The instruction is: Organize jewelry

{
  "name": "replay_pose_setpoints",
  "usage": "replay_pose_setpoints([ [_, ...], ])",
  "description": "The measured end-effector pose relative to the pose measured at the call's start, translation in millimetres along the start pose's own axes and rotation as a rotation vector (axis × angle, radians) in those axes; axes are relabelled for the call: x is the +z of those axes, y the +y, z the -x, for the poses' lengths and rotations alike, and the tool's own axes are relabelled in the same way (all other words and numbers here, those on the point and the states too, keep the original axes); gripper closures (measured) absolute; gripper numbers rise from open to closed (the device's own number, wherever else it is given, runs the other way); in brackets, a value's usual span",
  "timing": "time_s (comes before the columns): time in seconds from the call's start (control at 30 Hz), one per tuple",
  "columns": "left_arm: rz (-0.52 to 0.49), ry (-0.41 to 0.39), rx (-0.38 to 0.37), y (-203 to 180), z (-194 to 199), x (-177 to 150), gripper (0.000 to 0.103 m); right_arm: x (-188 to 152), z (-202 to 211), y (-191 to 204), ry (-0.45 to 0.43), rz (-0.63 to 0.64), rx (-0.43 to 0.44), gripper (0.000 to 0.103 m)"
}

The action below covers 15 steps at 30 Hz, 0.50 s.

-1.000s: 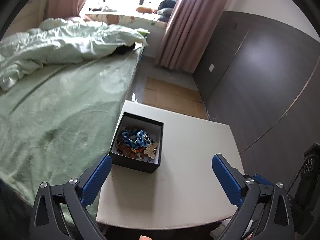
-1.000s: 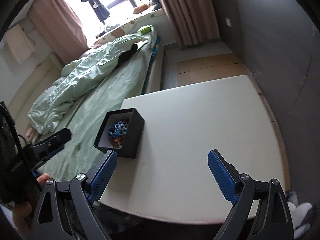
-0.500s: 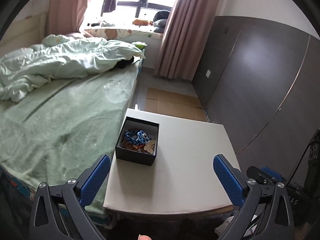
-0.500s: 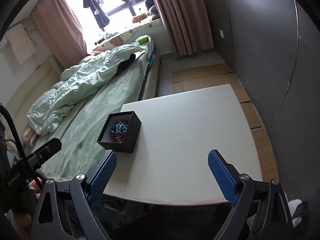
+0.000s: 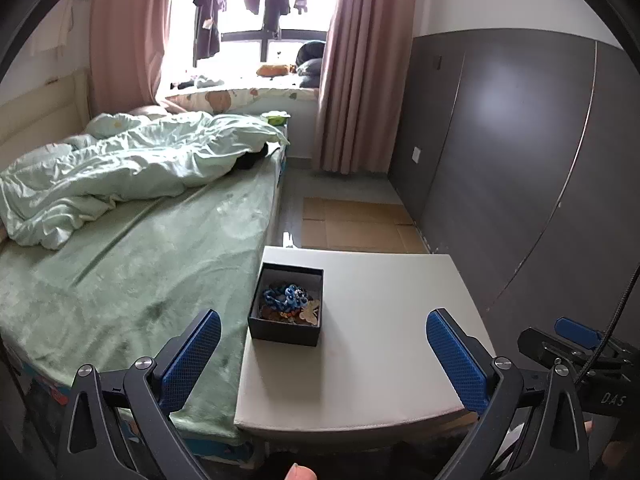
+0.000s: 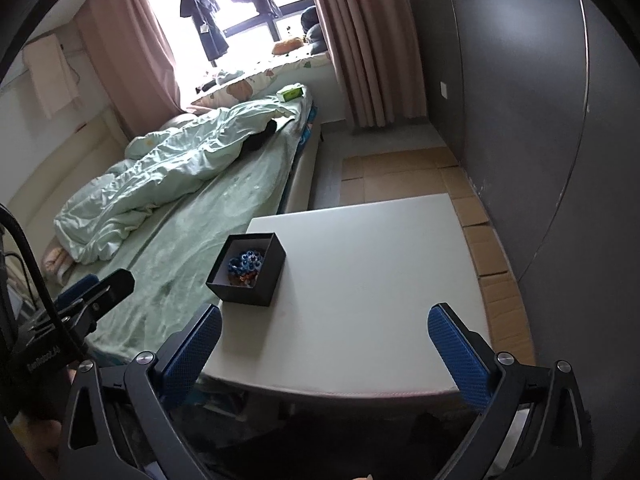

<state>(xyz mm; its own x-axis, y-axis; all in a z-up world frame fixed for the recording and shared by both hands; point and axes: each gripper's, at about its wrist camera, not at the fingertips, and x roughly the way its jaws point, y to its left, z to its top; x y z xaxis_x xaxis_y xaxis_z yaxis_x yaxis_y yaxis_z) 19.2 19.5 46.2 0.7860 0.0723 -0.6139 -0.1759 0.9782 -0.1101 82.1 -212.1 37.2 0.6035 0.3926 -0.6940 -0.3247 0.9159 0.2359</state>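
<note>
Jewelry, a tangle of blue beads point(image 5: 287, 296), sits inside a small black square box point(image 5: 285, 333) at the white table's point(image 5: 372, 360) nine o'clock edge; left gripper point(image 5: 322, 354) fingers spread empty, right gripper point(image 6: 325, 346) fingers opening, nothing between, seemingly task finished.

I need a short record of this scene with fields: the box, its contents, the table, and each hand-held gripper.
box: black box, open top, on the table's left part beside the bed
contents: blue beads, a pale butterfly piece, brownish items
table: white table
left hand-held gripper: open, nothing between the pads
right hand-held gripper: jaws opening, nothing between them
</note>
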Motion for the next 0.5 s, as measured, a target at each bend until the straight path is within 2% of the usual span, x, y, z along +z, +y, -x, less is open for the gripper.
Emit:
replay_pose_setpoints([
  [0.5, -0.012, -0.027, -0.031, 3.8, 12.2, -0.7, 0.000, 1.1, 1.4, 7.2, -0.005, 0.020, -0.007, 0.000],
])
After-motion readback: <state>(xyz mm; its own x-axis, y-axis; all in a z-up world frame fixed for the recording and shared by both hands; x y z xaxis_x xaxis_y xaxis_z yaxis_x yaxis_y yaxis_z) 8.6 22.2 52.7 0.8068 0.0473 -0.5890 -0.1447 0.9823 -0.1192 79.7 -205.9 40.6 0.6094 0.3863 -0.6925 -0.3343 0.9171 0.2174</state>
